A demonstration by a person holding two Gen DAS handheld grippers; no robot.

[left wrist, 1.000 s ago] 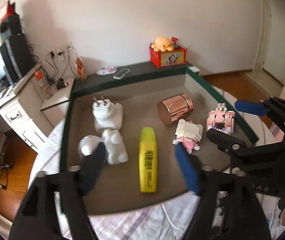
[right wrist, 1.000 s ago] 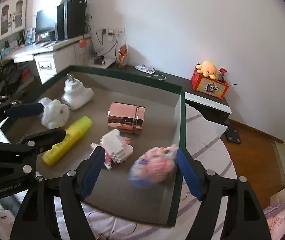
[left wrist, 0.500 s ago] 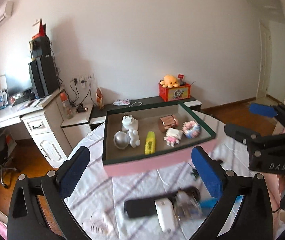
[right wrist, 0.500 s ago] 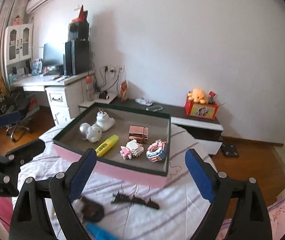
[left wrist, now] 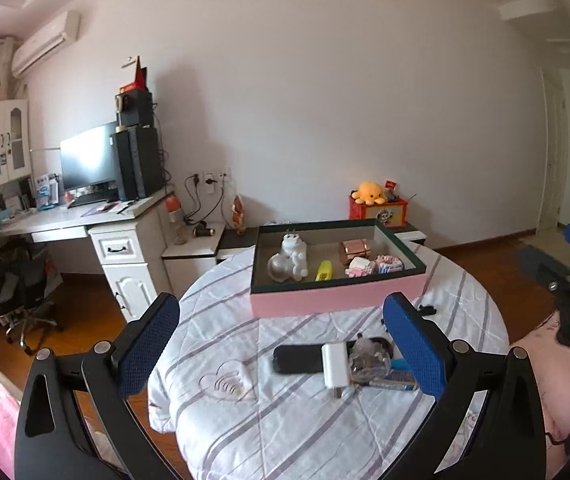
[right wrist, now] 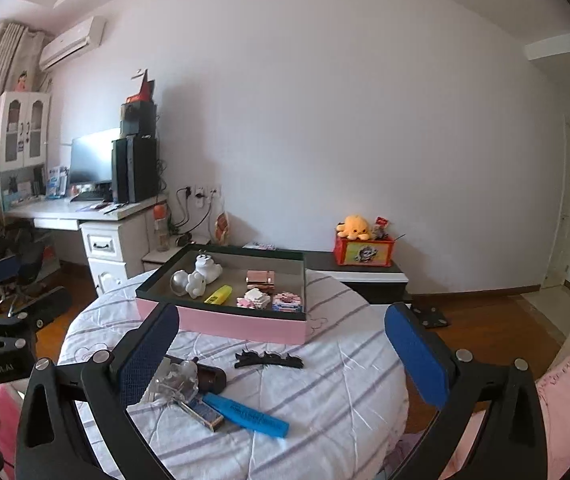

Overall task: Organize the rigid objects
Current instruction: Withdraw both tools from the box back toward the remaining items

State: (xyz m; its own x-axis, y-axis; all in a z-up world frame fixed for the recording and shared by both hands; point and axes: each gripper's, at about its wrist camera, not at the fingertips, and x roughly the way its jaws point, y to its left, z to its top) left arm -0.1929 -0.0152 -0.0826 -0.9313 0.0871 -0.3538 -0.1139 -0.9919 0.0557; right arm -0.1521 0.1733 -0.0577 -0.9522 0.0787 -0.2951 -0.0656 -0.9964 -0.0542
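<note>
A pink box with a dark green rim [left wrist: 337, 300] stands at the far side of the round table. Inside lie white figurines [left wrist: 291, 258], a yellow highlighter [left wrist: 323, 271], a rose-gold case [left wrist: 353, 249] and two brick toys [left wrist: 389, 265]. Nearer me on the cloth are a black case [left wrist: 297, 358], a white charger [left wrist: 335, 368], a clear piece [right wrist: 177, 380], a blue highlighter [right wrist: 245, 414] and a black hair clip [right wrist: 269, 360]. My left gripper [left wrist: 281, 308] hangs open and empty over the near pile. My right gripper [right wrist: 281, 316] is also empty, its jaws opening wide.
The table wears a white striped cloth [right wrist: 345, 392]. A white desk [left wrist: 117, 240] with a monitor and an office chair [left wrist: 25, 292] stand to the left. A low shelf with a red box [right wrist: 363, 252] runs behind. Pink bedding [right wrist: 565, 392] lies at the right, with wooden floor around.
Both grippers have drawn back and up from over the box, and their jaws have widened. The pink brick toy that was between the right fingers now lies in the box.
</note>
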